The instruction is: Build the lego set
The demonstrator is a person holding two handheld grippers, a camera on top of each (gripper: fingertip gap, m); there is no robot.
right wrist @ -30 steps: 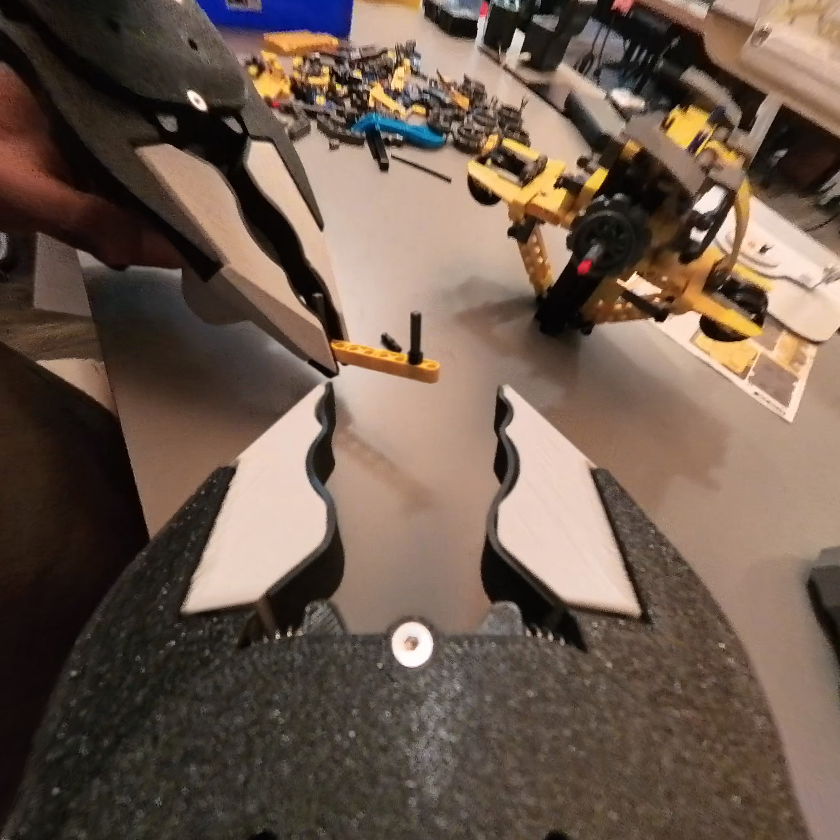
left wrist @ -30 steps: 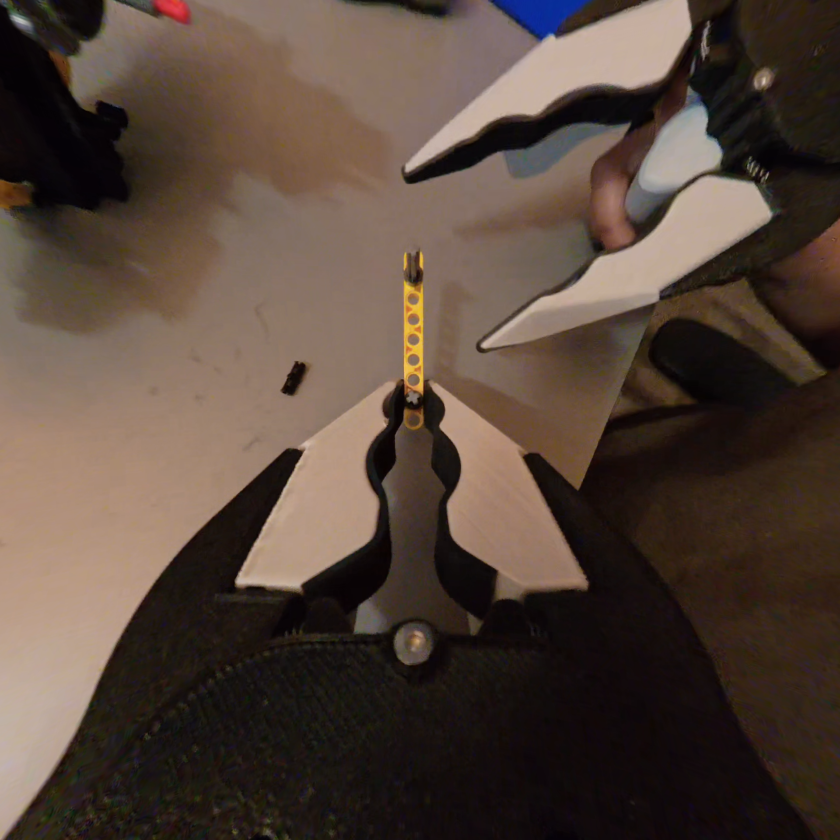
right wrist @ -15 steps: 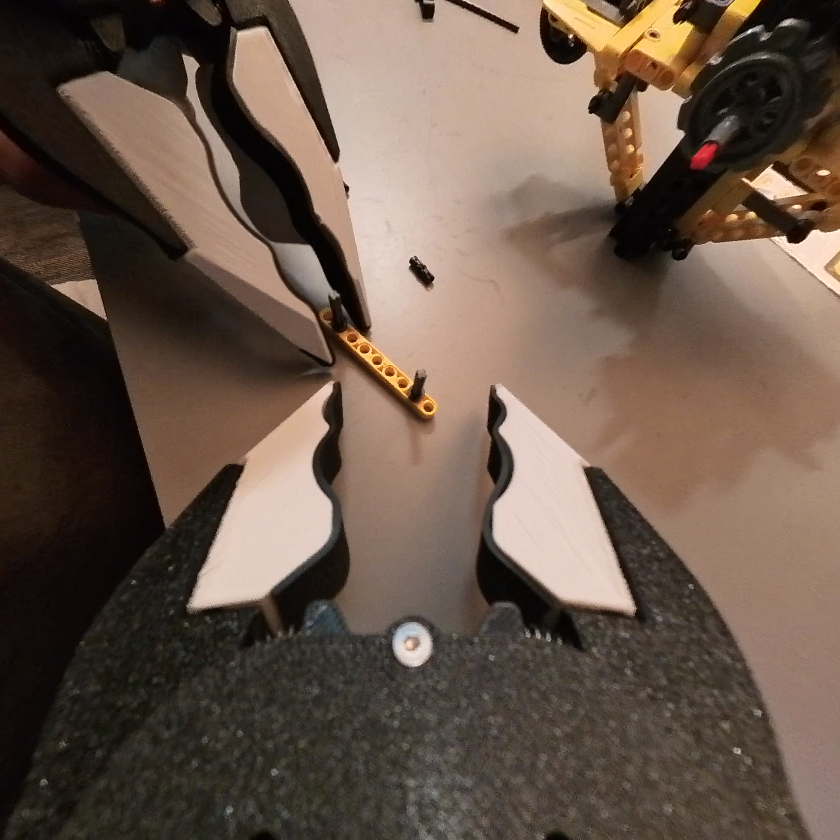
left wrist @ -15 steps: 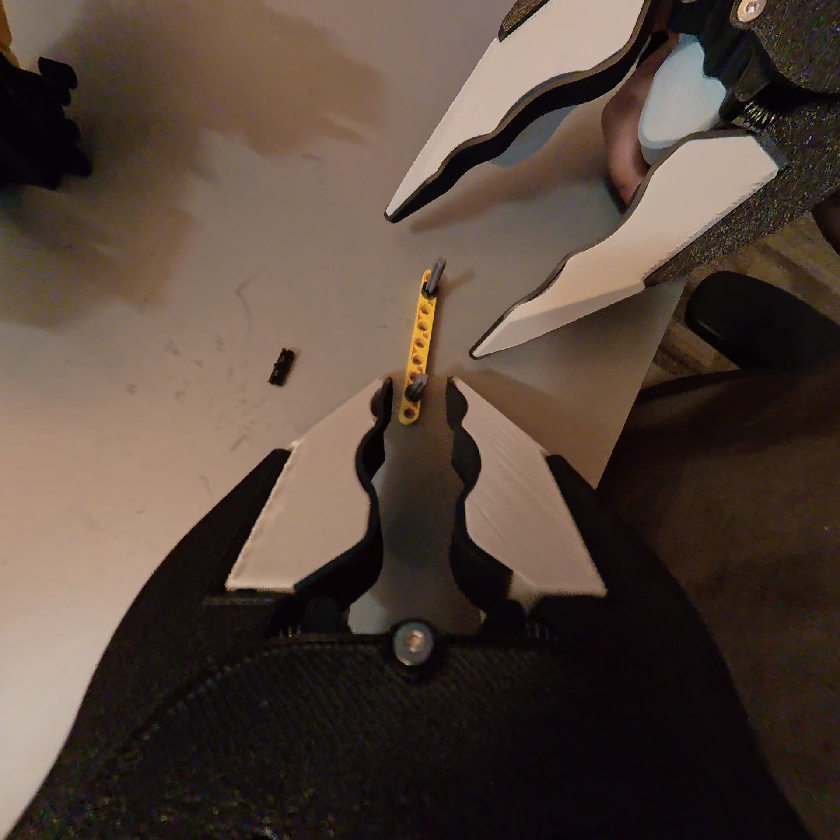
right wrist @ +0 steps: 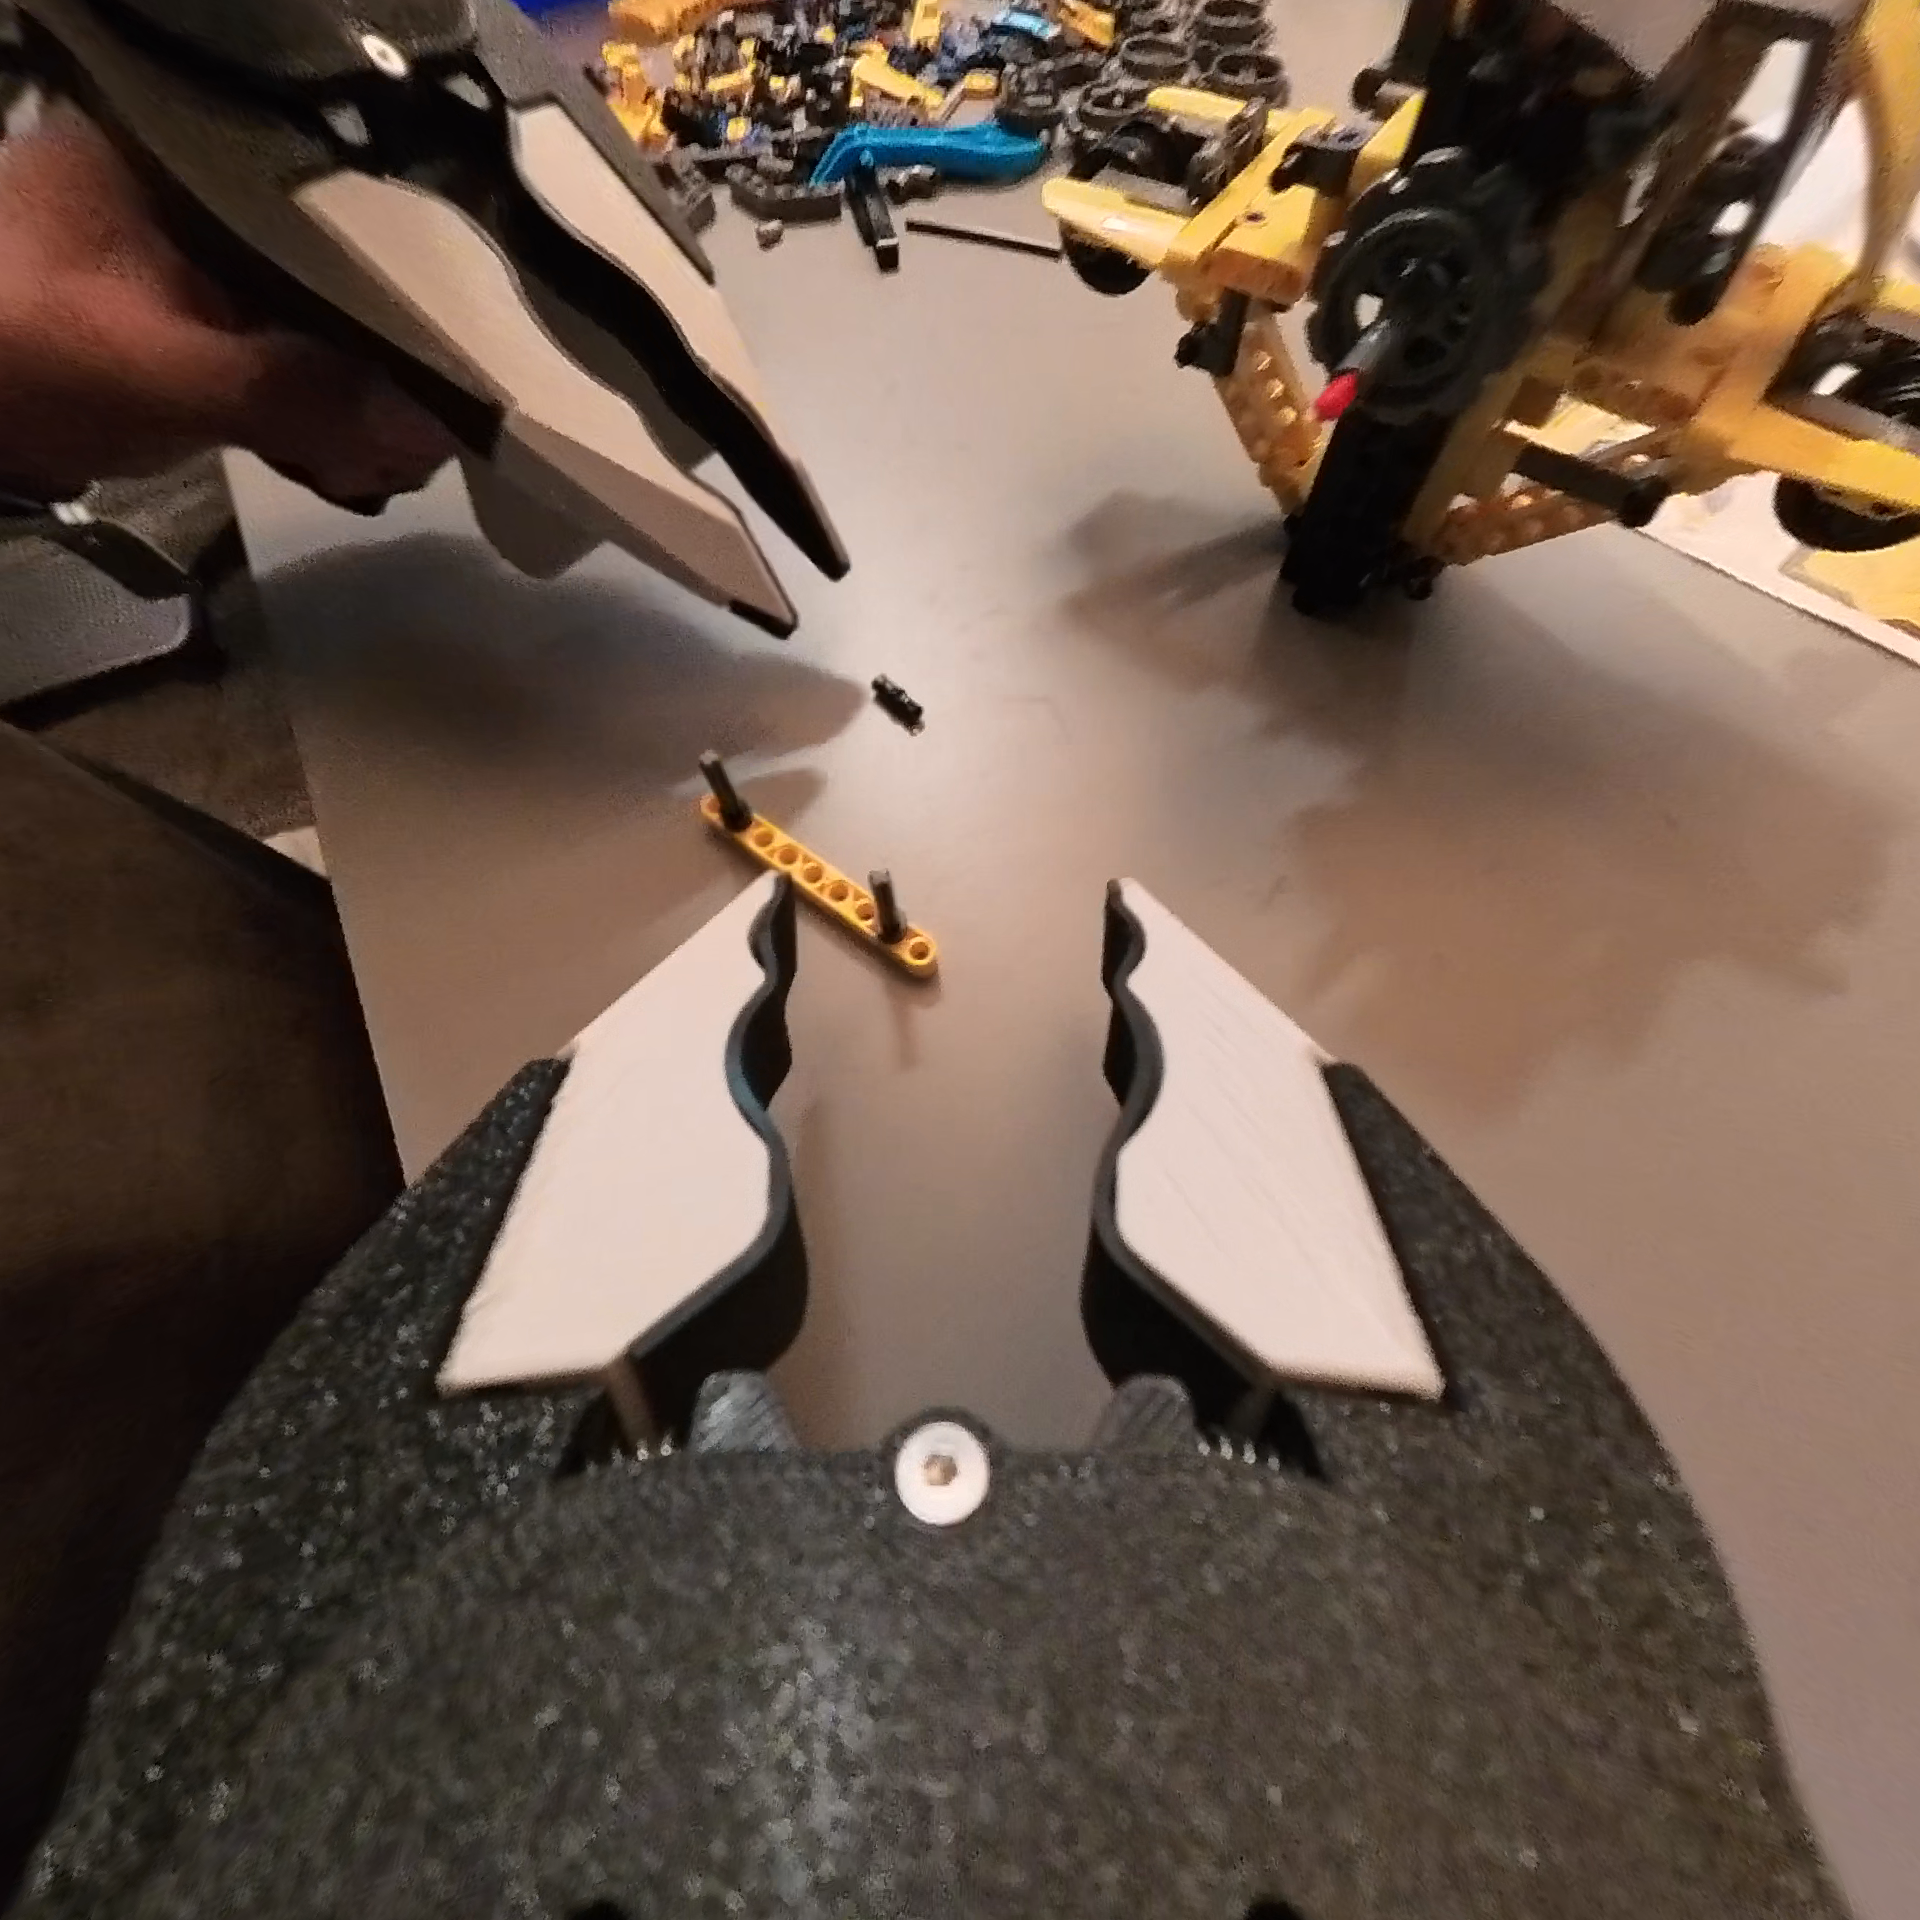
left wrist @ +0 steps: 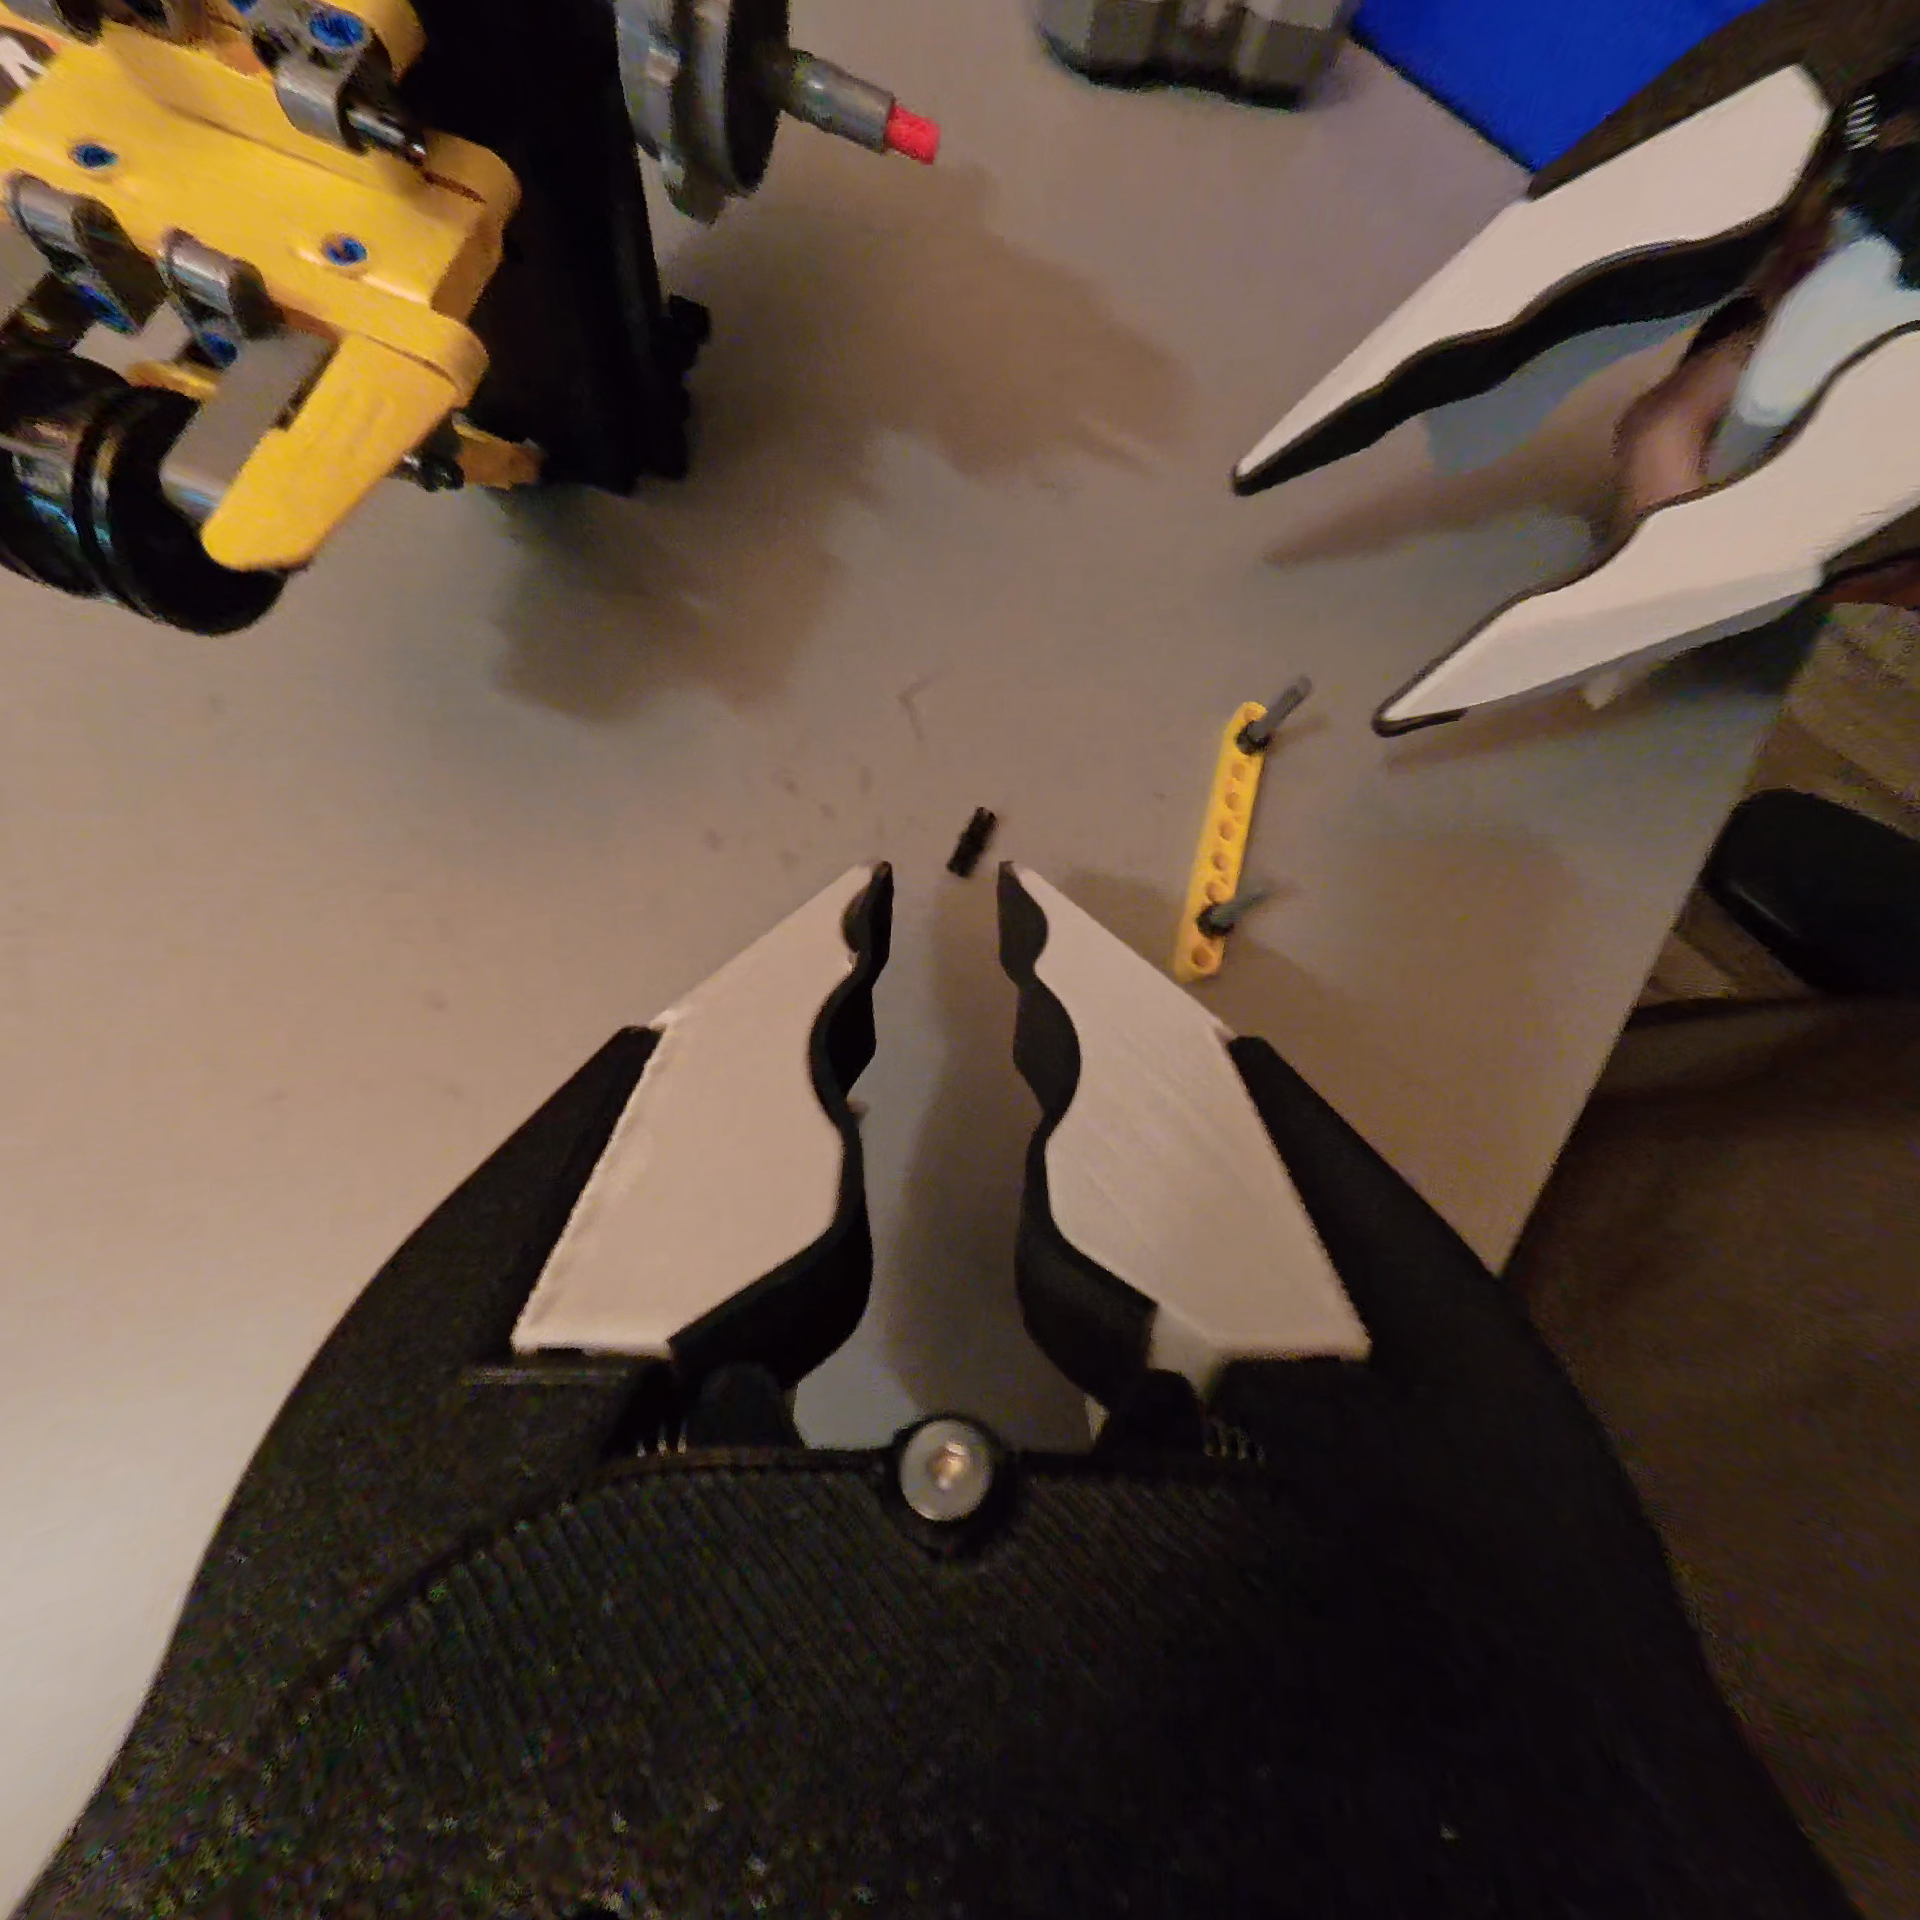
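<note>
A thin yellow beam with holes lies flat on the grey table, with two dark pins standing in it, one near each end. It also shows in the right wrist view. A small black pin lies loose on the table; it shows in the right wrist view too. My left gripper is open and empty, its tips just short of the black pin. My right gripper is open and empty, with the beam just ahead of its left finger.
A large yellow and black brick-built vehicle model stands on the table, also at the upper left of the left wrist view. A heap of loose parts lies at the far end. The table edge runs at the right, near a dark chair. Spacing between my two grippers at the tips: around 9 centimetres.
My left gripper let go of the yellow beam, which now lies on the table, then opened and swung left toward the black pin. The right gripper drew back a little.
</note>
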